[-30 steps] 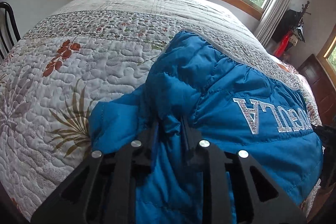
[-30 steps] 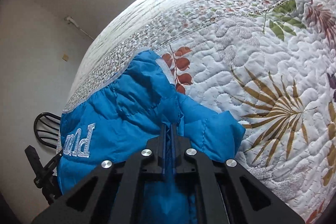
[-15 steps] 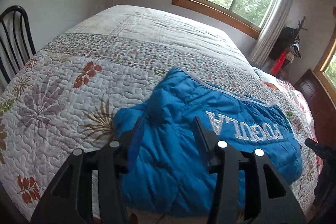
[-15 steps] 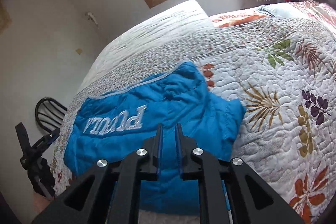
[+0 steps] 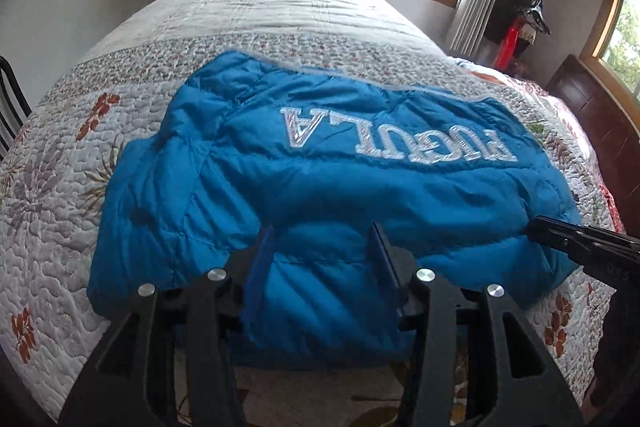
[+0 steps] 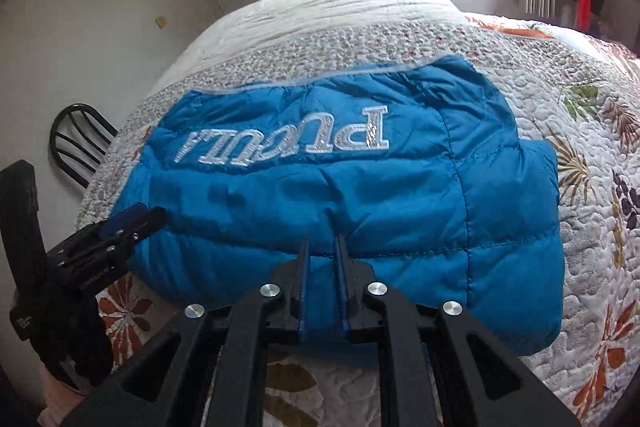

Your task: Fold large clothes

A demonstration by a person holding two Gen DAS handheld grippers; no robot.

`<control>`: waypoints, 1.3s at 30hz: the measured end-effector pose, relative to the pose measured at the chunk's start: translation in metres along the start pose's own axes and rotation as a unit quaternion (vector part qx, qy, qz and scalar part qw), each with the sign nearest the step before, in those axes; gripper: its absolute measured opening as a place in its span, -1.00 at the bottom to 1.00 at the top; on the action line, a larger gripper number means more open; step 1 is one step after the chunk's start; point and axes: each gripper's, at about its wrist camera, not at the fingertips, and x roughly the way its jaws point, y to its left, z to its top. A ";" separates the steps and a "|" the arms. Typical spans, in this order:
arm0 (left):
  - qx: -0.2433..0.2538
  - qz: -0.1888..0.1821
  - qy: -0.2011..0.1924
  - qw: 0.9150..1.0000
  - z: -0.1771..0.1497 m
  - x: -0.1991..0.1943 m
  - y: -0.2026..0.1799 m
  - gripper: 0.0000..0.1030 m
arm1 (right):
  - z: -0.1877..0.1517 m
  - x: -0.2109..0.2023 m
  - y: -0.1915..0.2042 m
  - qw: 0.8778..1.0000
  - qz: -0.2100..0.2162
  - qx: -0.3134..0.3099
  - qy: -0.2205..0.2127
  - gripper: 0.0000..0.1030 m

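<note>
A blue puffer jacket (image 5: 320, 179) with silver lettering lies folded on the floral quilt of the bed (image 5: 60, 187). My left gripper (image 5: 320, 239) hovers over the jacket's near edge, open wide with nothing between its fingers. In the right wrist view the jacket (image 6: 360, 179) fills the middle. My right gripper (image 6: 322, 245) hangs above its near hem, its jaws a narrow gap apart and empty. The left gripper (image 6: 132, 219) shows at the jacket's left corner in that view. The right gripper (image 5: 560, 235) shows at the jacket's right corner in the left wrist view.
A black metal chair (image 6: 80, 139) stands by the bed's left side. Dark wooden furniture (image 5: 600, 123) is on the right, with red and black items (image 5: 516, 27) hanging in the corner beside a curtain. Bare quilt (image 6: 600, 147) stretches around the jacket.
Both grippers let go of the jacket fabric, opened and drew back toward the near edge of the bed. The jacket now lies flat and folded, with its lettering in full view.
</note>
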 end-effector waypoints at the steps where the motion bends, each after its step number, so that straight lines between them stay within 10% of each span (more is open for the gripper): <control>1: -0.001 -0.006 0.004 1.000 -0.001 0.004 0.003 -0.06 | -0.001 0.007 -0.005 1.000 0.004 0.004 0.009 -0.81; 22: 0.005 -0.001 0.017 1.000 -0.009 0.024 0.007 -0.14 | -0.009 0.022 -0.032 0.998 0.044 0.028 0.026 -1.00; 28: -0.022 -0.008 -0.008 1.000 0.000 -0.018 0.035 0.16 | -0.008 -0.038 -0.042 0.999 0.025 0.014 -0.025 -0.34; 39: -0.056 0.035 -0.016 0.998 0.014 -0.054 0.111 0.44 | 0.009 -0.082 -0.114 0.997 -0.002 0.067 -0.038 0.22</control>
